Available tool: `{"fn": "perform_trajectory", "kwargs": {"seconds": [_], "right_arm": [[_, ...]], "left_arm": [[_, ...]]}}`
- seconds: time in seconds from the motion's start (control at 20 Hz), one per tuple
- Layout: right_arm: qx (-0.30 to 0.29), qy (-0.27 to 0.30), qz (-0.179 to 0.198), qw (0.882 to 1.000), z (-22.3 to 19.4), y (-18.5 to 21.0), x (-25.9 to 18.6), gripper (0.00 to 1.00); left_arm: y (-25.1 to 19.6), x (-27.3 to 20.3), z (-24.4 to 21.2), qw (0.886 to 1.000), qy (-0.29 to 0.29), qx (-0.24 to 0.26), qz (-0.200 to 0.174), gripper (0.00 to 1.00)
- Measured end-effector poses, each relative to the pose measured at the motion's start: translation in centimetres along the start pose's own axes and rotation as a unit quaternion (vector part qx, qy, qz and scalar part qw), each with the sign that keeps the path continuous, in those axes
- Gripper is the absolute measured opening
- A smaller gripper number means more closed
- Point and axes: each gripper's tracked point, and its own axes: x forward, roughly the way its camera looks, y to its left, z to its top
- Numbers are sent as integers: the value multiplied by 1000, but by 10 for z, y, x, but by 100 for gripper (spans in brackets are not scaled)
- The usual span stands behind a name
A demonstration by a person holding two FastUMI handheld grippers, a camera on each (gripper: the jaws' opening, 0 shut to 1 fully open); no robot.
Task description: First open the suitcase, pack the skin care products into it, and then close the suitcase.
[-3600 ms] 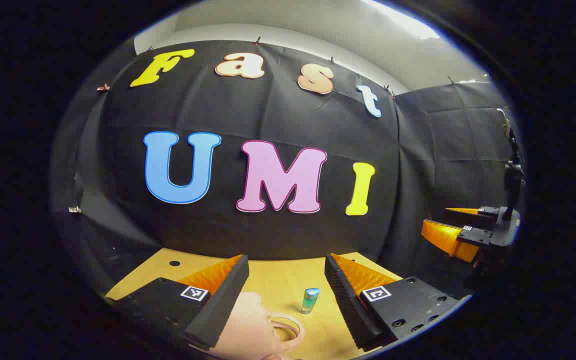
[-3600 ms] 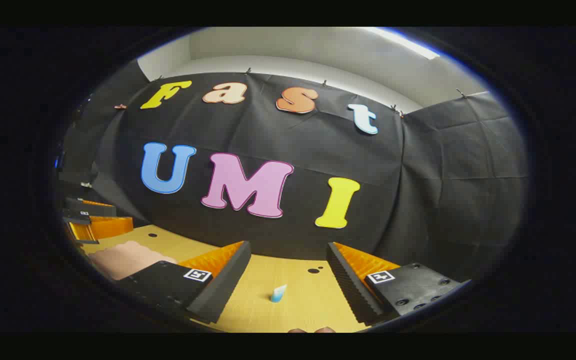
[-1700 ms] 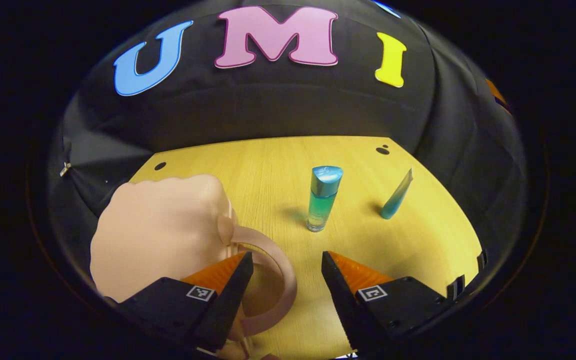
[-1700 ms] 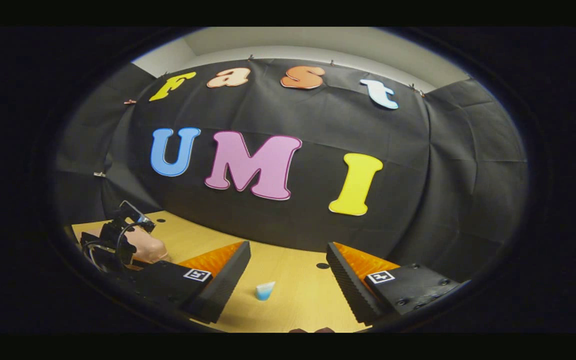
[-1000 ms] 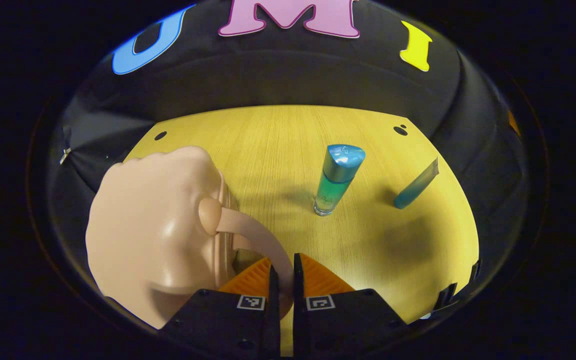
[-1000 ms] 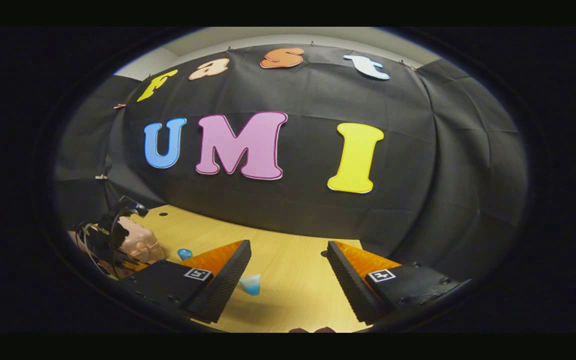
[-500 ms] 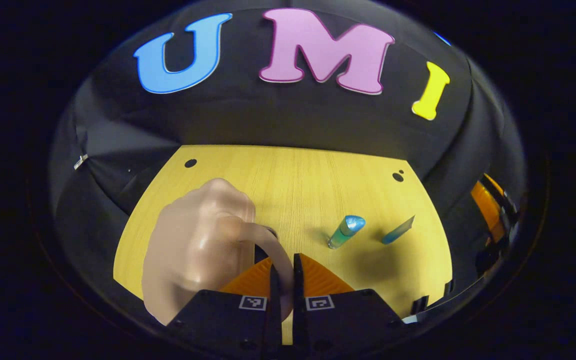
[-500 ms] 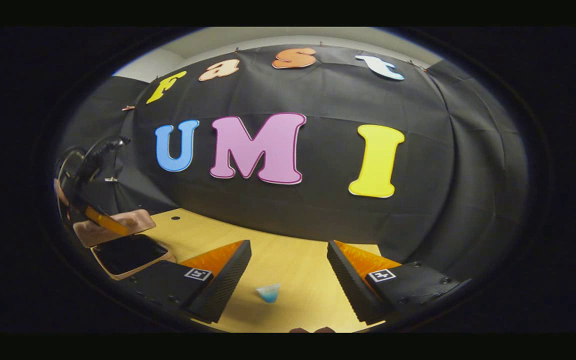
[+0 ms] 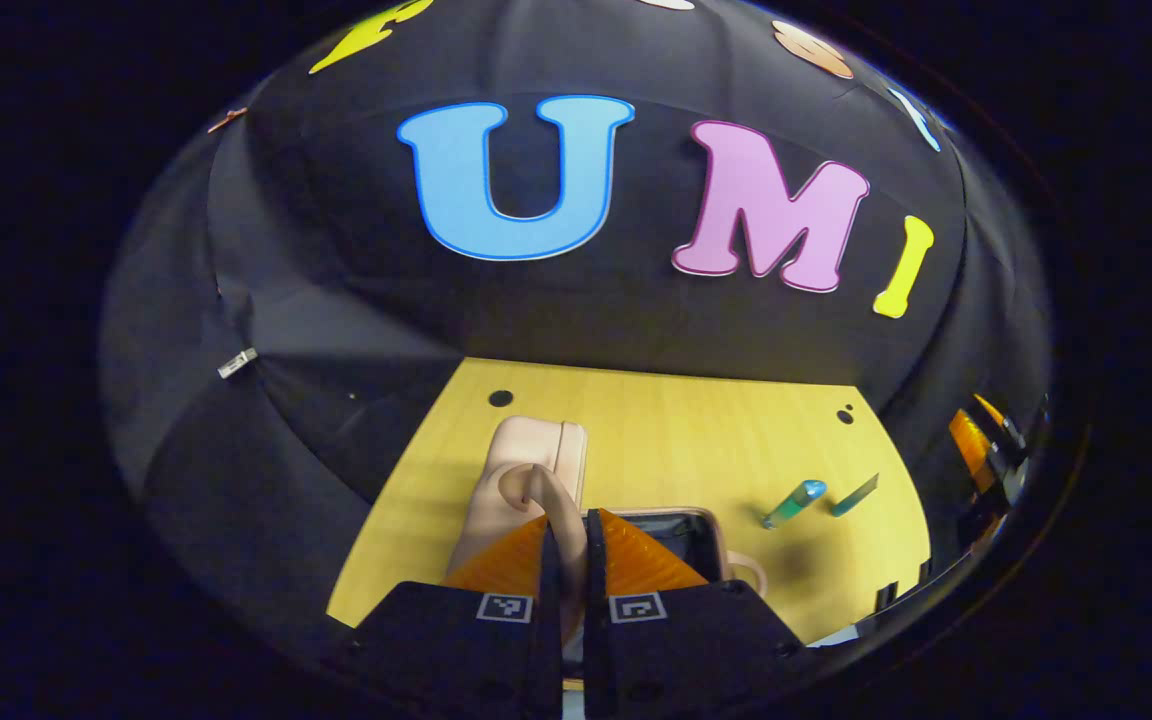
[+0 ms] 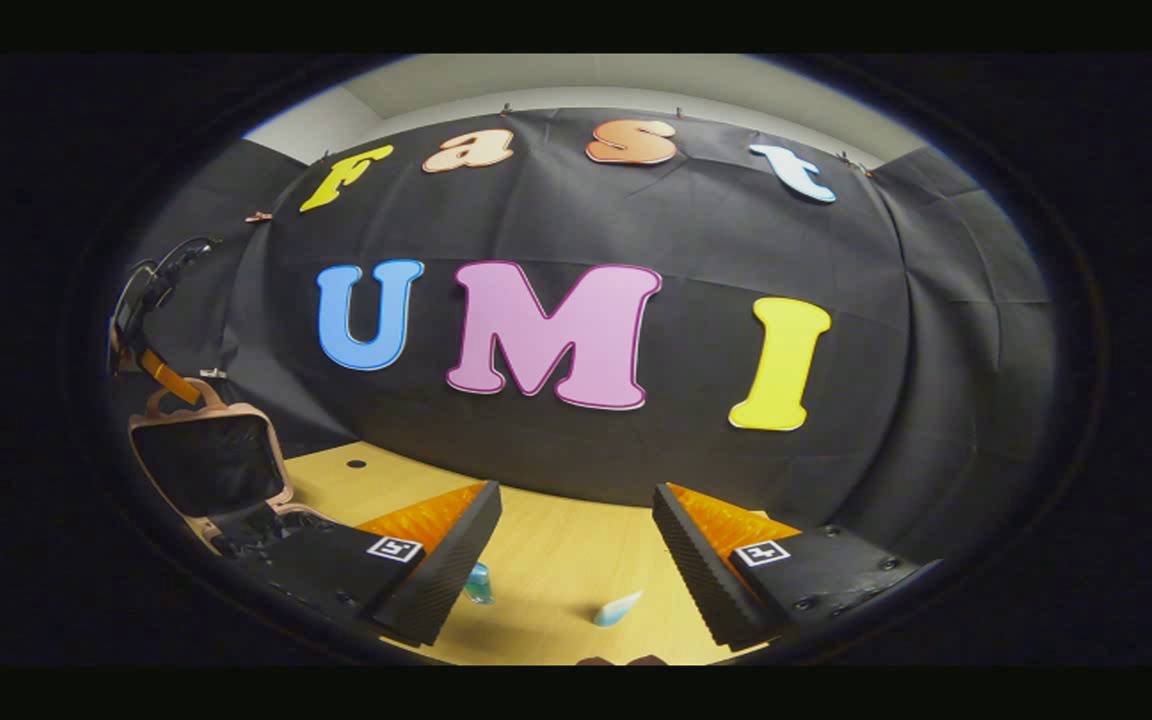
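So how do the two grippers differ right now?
The left gripper is shut on the suitcase handle, holding the lid raised; the right gripper is open and holds nothing. The left is over the suitcase; the right hangs above the table, with the tube between its fingers and the bottle nearby.

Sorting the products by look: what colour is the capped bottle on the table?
The bottle is teal-green with a blue cap, clearest in the left gripper view.
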Motion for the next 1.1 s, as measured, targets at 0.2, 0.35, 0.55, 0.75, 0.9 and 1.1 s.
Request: {"fn": "perform_trajectory", "kwargs": {"seconds": [0.2, 0.35, 0.55, 0.75, 0.9, 1.1], "right_arm": [[-5, 3, -13, 1000, 6, 27, 2, 97], [-4, 12, -24, 1000, 5, 41, -3, 97], [7, 44, -63, 997, -8, 35, -16, 99], [-15, 60, -96, 994, -10, 26, -28, 96], [-22, 67, -106, 992, -7, 27, -31, 97], [-19, 72, -112, 991, -10, 31, -29, 97]], "left_arm": [[107, 31, -11, 999, -2, 18, 47, 13], [170, 69, -37, 999, 4, -6, 51, 12], [233, 131, -109, 994, 49, -81, 57, 12], [250, 173, -166, 986, 99, -123, 48, 12], [244, 189, -188, 984, 120, -127, 45, 13], [252, 194, -200, 980, 139, -124, 72, 20]]}}
